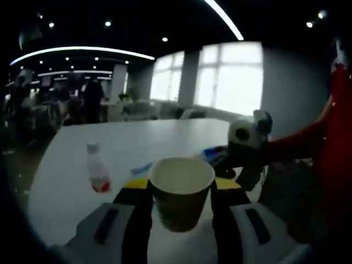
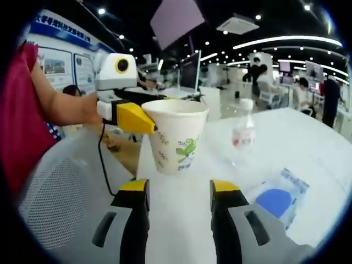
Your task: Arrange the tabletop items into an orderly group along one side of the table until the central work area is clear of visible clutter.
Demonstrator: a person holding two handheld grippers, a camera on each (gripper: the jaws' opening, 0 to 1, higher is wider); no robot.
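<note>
While the left gripper (image 1: 181,206) holds a paper cup (image 1: 181,192) between its fingers (image 1: 135,212), the cup stands upright above the white counter (image 1: 137,143), its mouth open toward the camera; whether anything lies inside cannot be told from the dim interior. In the right gripper view the same cup (image 2: 176,137), white with a green leaf print, is seen from the side, lifted off the counter (image 2: 181,220) with a yellow finger (image 2: 135,118) of the left gripper pressed against its wall. The right gripper (image 2: 179,206) has its fingers (image 2: 135,206) apart with nothing between them, just below the cup.

A small capped bottle (image 1: 98,171) with a red label stands upright on the counter, well apart from the cup; it looks clear, its fill level unclear. A blue and white packet (image 2: 280,195) lies flat near the right gripper.
</note>
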